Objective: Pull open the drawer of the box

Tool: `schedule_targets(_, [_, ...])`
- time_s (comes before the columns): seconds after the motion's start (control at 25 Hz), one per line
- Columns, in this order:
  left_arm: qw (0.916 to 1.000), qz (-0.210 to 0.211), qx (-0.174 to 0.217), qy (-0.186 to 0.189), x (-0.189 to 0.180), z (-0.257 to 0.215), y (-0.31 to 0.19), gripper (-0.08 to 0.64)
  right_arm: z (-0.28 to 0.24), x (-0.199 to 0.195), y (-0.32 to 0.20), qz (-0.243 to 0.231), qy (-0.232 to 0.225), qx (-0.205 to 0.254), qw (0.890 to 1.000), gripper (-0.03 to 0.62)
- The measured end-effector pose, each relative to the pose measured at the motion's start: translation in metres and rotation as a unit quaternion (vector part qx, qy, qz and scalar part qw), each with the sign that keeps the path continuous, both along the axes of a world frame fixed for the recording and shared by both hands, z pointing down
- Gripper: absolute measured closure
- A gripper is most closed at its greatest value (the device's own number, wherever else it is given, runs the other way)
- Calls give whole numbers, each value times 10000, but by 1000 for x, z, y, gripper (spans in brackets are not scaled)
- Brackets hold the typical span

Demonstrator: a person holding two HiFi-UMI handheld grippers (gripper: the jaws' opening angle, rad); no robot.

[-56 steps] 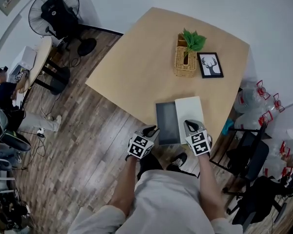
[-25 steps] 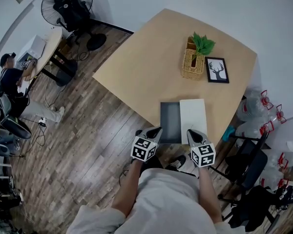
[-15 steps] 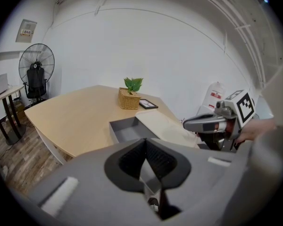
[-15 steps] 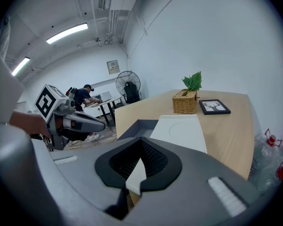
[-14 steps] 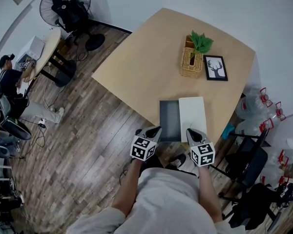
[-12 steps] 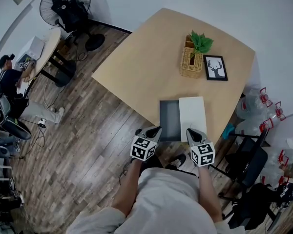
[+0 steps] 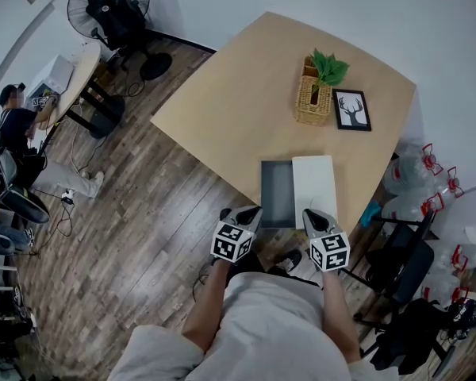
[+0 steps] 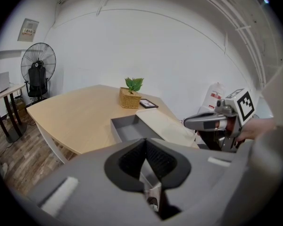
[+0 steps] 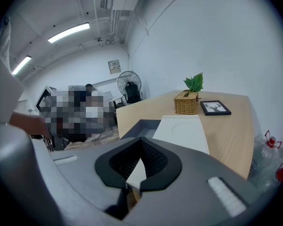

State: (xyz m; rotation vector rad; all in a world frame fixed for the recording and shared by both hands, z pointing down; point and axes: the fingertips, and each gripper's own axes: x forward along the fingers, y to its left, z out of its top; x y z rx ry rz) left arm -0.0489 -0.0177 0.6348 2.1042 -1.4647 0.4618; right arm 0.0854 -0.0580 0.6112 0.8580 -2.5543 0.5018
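The white box (image 7: 313,189) lies at the table's near edge, with its grey drawer (image 7: 277,194) slid out to its left and showing nothing inside. My left gripper (image 7: 250,212) hovers just off the table edge by the drawer's near left corner, shut and holding nothing. My right gripper (image 7: 310,213) is at the box's near end, also shut with nothing in it. The left gripper view shows the drawer (image 8: 127,128), the box (image 8: 162,125) and the right gripper (image 8: 193,122) beyond my left gripper (image 8: 144,147). The right gripper view looks over the right gripper (image 9: 140,150) at the box (image 9: 181,131).
A wicker basket with a plant (image 7: 311,101) and a framed deer picture (image 7: 353,109) stand at the table's (image 7: 246,94) far side. A fan (image 7: 107,6), a side table and a seated person (image 7: 16,129) are at the left. Water bottles (image 7: 416,181) and a black chair (image 7: 397,264) are at the right.
The head camera has shifted a little. Both grippers, the box and the pulled-out drawer hold the same places relative to each other.
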Motion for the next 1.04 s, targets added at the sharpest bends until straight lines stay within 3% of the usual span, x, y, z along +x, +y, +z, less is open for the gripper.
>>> schedule_targets(1.04, [9999,-76,52,45,-6,0,2,506,1,-11,2,-221,112,68,9997,592])
